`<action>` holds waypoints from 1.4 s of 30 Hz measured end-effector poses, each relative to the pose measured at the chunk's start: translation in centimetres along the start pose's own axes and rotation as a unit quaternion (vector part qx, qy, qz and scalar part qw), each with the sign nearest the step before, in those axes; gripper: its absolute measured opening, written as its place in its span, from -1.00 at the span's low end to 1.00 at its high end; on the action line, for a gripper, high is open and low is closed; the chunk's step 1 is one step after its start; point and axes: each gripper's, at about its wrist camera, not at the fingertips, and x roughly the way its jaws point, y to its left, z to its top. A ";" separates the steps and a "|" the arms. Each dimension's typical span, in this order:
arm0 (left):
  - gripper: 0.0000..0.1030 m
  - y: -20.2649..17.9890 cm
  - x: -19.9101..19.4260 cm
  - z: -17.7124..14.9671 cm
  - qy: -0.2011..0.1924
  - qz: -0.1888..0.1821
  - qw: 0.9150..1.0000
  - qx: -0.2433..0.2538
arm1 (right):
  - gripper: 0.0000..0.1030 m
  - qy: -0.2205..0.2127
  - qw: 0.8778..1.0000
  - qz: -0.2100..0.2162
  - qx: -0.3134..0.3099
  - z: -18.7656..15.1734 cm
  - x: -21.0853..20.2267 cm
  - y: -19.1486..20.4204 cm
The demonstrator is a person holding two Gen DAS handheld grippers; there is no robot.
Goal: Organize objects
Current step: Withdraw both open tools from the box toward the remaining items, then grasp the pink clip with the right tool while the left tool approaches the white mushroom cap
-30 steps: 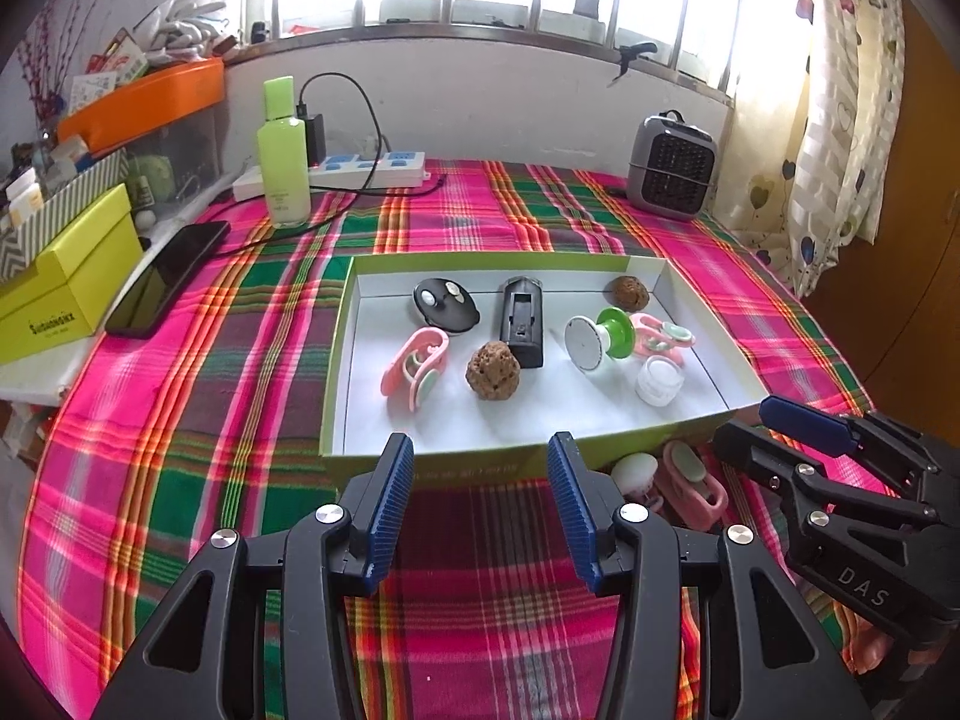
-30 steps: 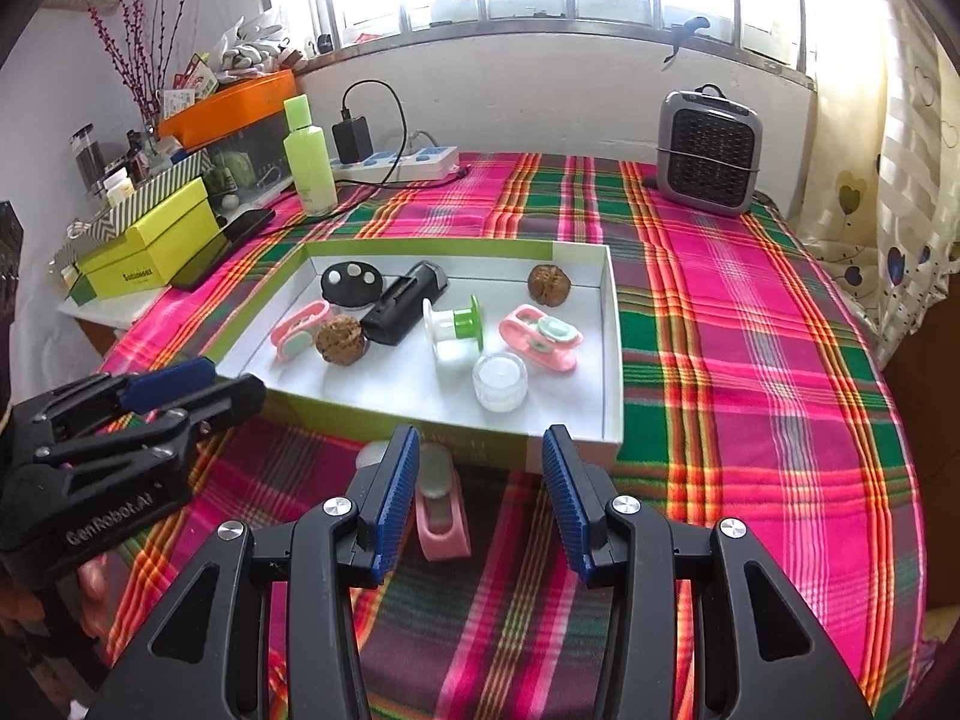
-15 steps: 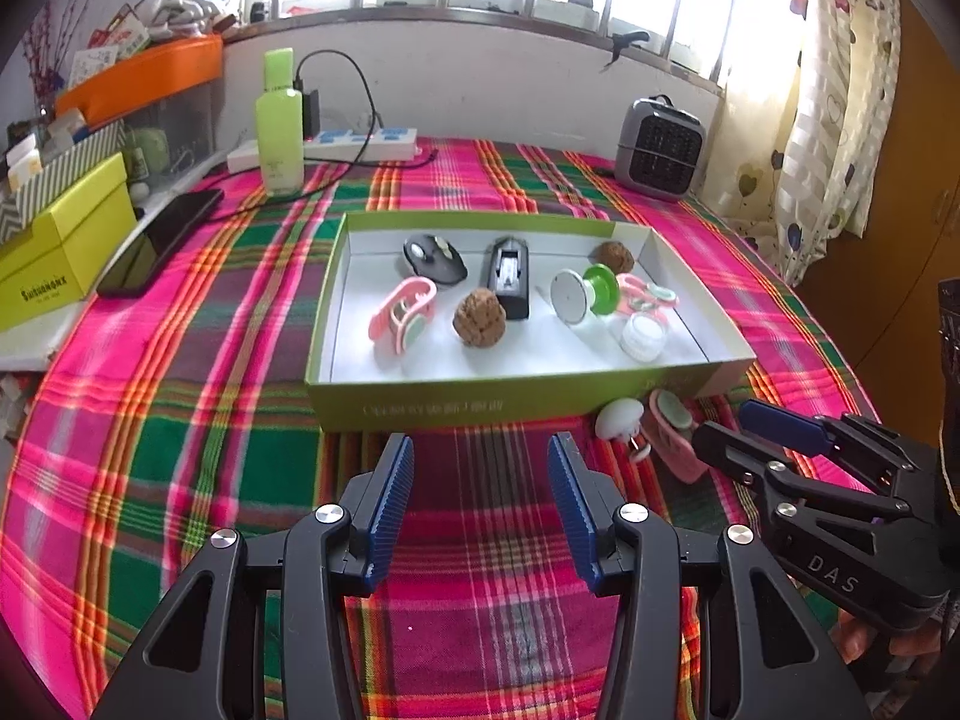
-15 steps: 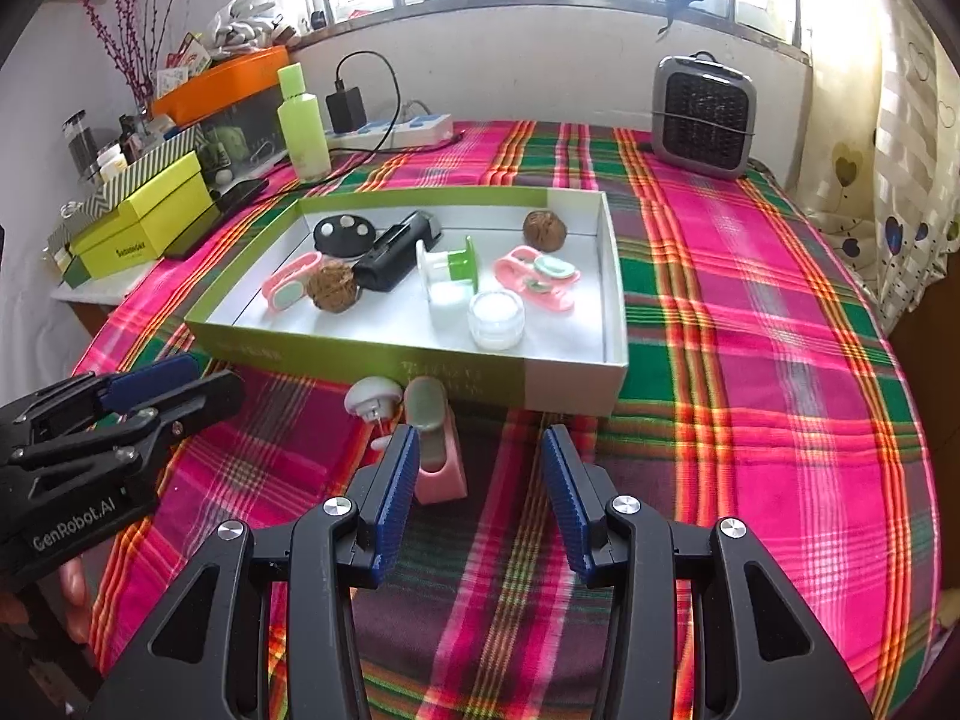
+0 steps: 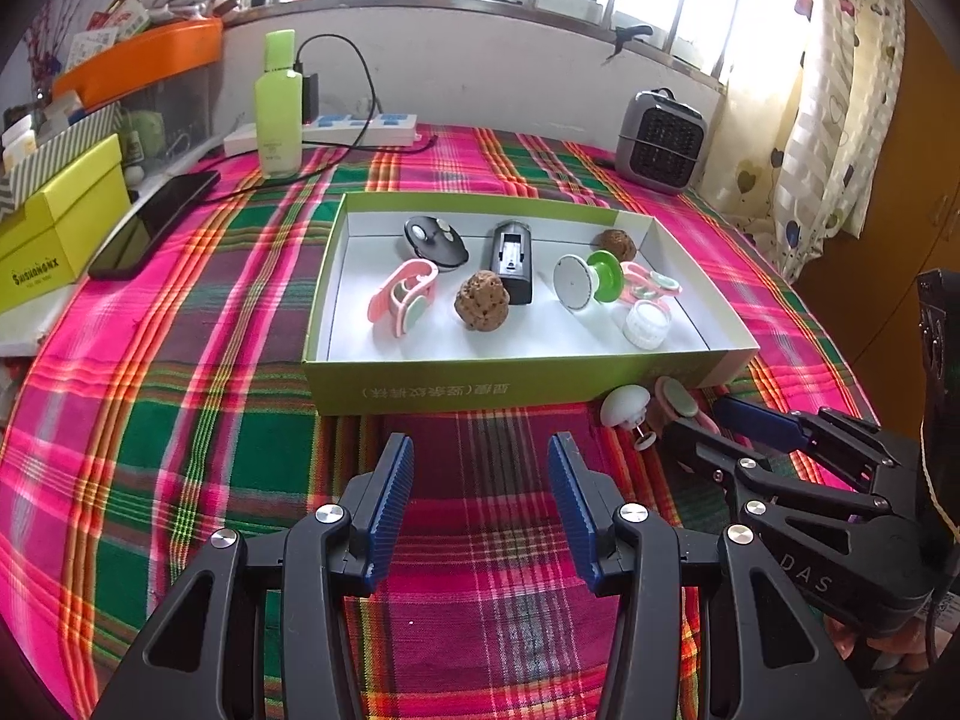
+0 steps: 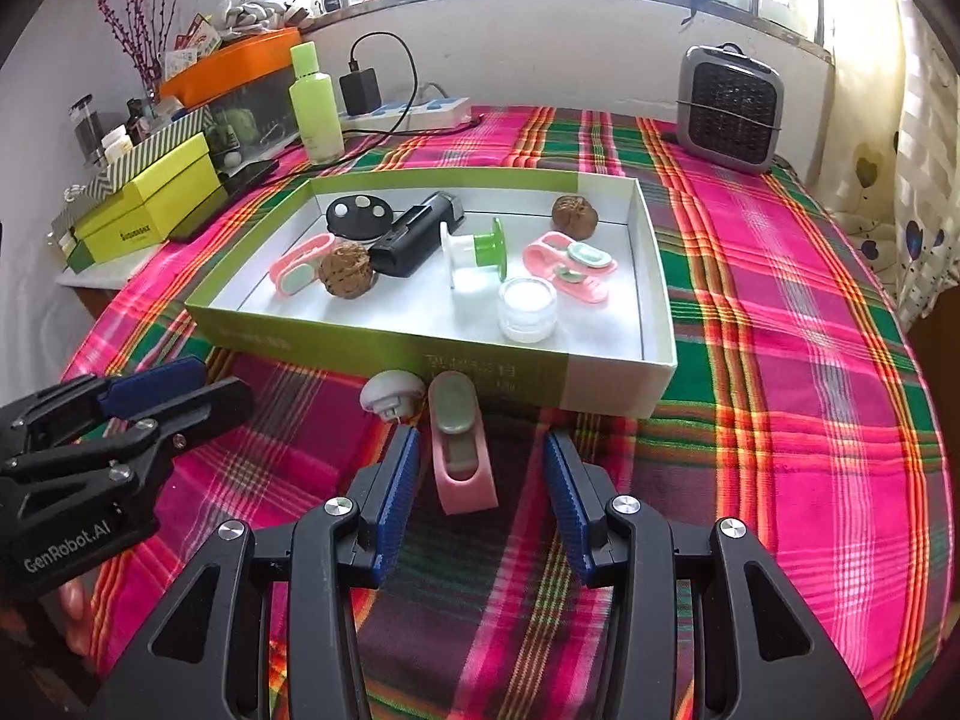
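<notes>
A green-sided white tray on the plaid cloth holds pink clips, two walnuts, a black remote, a black box, a green-and-white spool and a small clear jar. In front of it on the cloth lie a pink clip and a white mushroom-shaped knob. My right gripper is open, with the pink clip lying between its fingertips. My left gripper is open and empty, left of those two items.
A grey heater stands at the back right. A green bottle, a power strip, a phone and yellow boxes are at the back left. A curtain hangs on the right.
Both grippers have pulled back from the tray and lowered toward the cloth. The right gripper now has the pink clip between its open fingers. Nothing was grasped.
</notes>
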 end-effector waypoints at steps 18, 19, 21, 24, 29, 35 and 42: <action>-0.12 0.9 0.1 -0.2 0.004 0.001 1.000 -0.013 | -0.63 0.023 0.997 0.061 -0.048 -0.2 0.9 3.2; -0.12 1.0 0.1 -0.2 0.004 0.001 1.000 -0.014 | -0.63 0.024 0.996 0.065 -0.050 -0.3 0.9 3.3; -0.12 1.1 0.0 -0.2 0.004 0.001 1.000 -0.017 | -0.63 0.025 0.996 0.073 -0.054 -0.4 0.9 3.7; -0.12 1.3 0.0 -0.2 0.005 0.001 1.000 -0.018 | -0.63 0.030 0.993 0.100 -0.049 -0.6 0.7 3.8; -0.12 1.2 0.1 -0.2 0.005 -0.004 1.000 -0.017 | -0.63 0.025 0.995 0.094 -0.039 -0.8 0.3 3.3; -0.12 0.5 0.6 -0.3 0.015 -0.018 1.000 -0.013 | -0.63 0.014 0.997 0.062 -0.032 -0.9 -0.5 2.0; -0.12 -0.5 1.1 -0.1 0.024 -0.032 0.999 -0.009 | -0.63 0.013 0.999 0.032 -0.023 -1.1 -0.7 0.8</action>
